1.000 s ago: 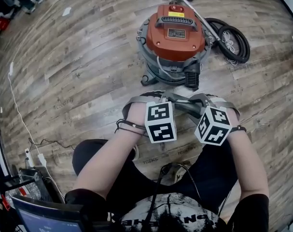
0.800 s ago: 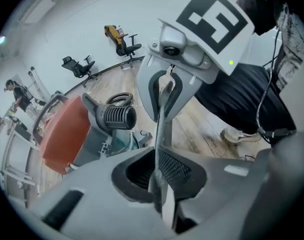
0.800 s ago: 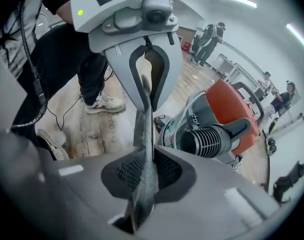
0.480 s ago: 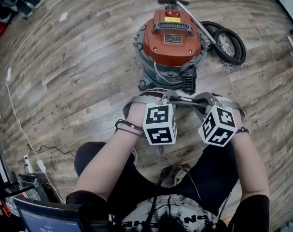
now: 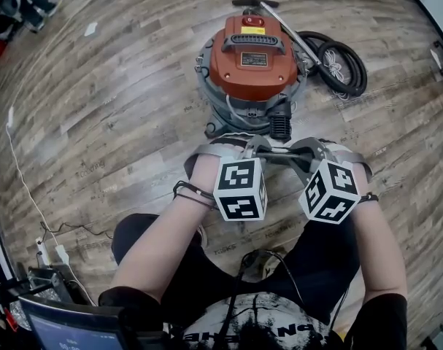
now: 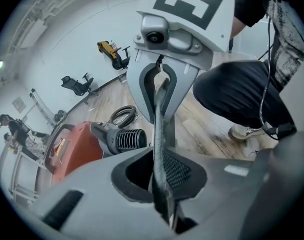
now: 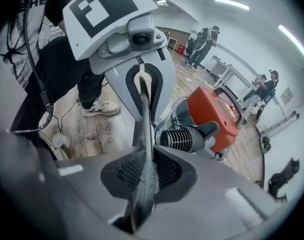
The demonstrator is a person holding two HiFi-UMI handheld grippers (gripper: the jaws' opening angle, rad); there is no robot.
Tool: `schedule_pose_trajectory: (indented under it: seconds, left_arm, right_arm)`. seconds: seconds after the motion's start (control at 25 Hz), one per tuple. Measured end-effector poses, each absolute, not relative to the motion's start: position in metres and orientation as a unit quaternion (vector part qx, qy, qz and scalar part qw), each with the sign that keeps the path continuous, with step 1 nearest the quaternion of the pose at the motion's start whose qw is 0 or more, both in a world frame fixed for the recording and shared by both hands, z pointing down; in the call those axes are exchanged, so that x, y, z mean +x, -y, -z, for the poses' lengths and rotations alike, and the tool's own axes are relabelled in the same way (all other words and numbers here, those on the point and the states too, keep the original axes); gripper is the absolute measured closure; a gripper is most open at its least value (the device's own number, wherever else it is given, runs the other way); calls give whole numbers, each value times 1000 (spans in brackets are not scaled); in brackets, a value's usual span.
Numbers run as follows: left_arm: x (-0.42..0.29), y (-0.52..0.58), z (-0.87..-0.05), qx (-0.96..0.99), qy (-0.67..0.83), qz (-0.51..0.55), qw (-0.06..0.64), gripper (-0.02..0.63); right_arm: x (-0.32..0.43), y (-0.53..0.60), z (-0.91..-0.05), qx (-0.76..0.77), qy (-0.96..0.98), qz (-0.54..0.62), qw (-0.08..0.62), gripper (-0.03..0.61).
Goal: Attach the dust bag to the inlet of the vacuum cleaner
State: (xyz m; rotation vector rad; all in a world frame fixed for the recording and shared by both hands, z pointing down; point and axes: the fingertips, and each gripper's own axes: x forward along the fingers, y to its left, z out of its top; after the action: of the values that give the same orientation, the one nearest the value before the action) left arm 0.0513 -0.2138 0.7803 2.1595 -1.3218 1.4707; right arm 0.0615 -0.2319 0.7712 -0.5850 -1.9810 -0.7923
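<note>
Both ends of the dust bag [image 5: 276, 154] are pinched, one by the left tool [image 6: 161, 184], one by the right tool [image 7: 144, 184], whose jaws have just been closing on the cloth. It hangs taut above the floor [image 5: 119, 122], just short of the vacuum cleaner's [image 5: 252, 57] ribbed black inlet [image 5: 279, 126]. Best to keep it stretched, square its mouth to the inlet, then push on evenly. Its long axis runs side to side, broadside to the inlet. I cannot make out which way its mouth faces.

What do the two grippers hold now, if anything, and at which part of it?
The left gripper and the right gripper, jaws having just closed, each pinch the thin grey fabric dust bag, at opposite ends of its edge.
</note>
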Motion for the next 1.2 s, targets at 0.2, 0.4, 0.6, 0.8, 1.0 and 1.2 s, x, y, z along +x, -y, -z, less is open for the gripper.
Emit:
schedule_pose_trajectory:
  seconds: [0.2,0.4,0.6,0.8,1.0,1.2]
  left_arm:
    - [48,218,-774,738,457,-484,109,583]
    - [42,223,-780,733,455,-493,114,584]
    - [40,231,-784,736,452,-490,119,584]
    - [35,232,-789,734,452,-489,133,577]
    - [31,230,-792,732,452,-489,142,575]
    - [28,228,-785,735,452,-485,143,574]
  right_arm:
    - [61,244,-766,-218,804,317,453,520]
    - [60,250,-770,-208,793,334,465,543]
    - [58,256,-770,-199,790,337,473,545]
    - [52,252,-760,-201,785,357,465,540]
    - [45,242,-753,-212,772,377,466,538]
    - [41,235,-741,-215,765,394,462,535]
